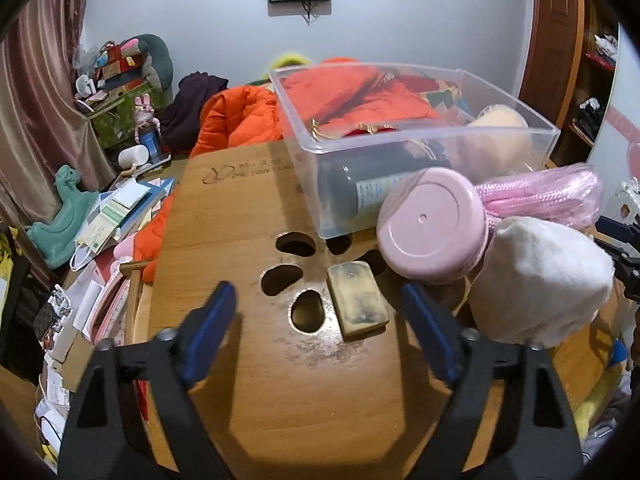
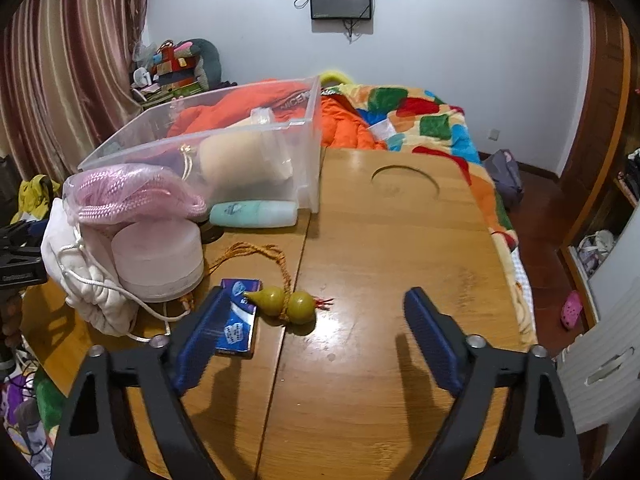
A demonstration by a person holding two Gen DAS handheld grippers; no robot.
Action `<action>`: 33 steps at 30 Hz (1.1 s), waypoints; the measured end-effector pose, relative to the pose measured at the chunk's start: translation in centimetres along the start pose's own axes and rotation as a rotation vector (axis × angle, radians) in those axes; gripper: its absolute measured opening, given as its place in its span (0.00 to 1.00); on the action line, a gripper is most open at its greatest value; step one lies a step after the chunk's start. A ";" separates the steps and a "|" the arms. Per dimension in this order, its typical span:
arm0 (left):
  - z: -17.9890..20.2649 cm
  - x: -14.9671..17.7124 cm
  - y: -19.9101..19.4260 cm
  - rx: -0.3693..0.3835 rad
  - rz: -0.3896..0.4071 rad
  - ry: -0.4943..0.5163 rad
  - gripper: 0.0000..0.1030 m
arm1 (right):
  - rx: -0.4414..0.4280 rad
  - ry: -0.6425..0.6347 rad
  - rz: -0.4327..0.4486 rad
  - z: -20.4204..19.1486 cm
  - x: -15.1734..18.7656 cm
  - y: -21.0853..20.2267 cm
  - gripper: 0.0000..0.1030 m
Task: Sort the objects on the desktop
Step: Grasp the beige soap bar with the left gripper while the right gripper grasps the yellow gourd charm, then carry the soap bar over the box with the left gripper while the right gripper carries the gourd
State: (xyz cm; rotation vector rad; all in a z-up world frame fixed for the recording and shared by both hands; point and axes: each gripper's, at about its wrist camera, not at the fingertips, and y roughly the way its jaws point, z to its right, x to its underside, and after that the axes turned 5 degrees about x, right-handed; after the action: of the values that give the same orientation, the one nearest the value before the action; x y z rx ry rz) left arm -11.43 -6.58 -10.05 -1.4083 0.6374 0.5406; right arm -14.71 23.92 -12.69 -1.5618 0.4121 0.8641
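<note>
My left gripper (image 1: 320,300) is open and empty above the wooden table (image 1: 280,380), with a worn tan block (image 1: 357,304) lying between its fingertips. A pink round jar (image 1: 434,225), a white drawstring pouch (image 1: 540,280) and a bag of pink rope (image 1: 540,196) lie to its right. The clear plastic bin (image 1: 400,136) holds a dark bottle and a beige plush. My right gripper (image 2: 316,304) is open and empty over an olive gourd charm (image 2: 286,305) beside a blue packet (image 2: 239,320). The jar (image 2: 156,256), pouch (image 2: 84,280), rope bag (image 2: 136,192), a green tube (image 2: 254,214) and the bin (image 2: 224,152) lie to its left.
The table has several cut-out holes (image 1: 296,244) and a round recess (image 2: 404,184). An orange jacket (image 1: 240,116) and a colourful blanket (image 2: 420,120) lie on the bed behind. Papers and a teal toy (image 1: 68,208) clutter the left side.
</note>
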 end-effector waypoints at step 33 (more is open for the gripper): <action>-1.2 -0.3 -2.0 0.053 0.093 -0.044 0.22 | -0.050 0.064 0.043 1.3 -2.8 -0.7 0.26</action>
State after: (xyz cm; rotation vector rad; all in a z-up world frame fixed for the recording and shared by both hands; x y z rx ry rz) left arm -10.39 -7.97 -8.44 -1.3181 0.6798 0.6226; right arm -16.46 24.72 -10.14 -1.6350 0.4750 0.8654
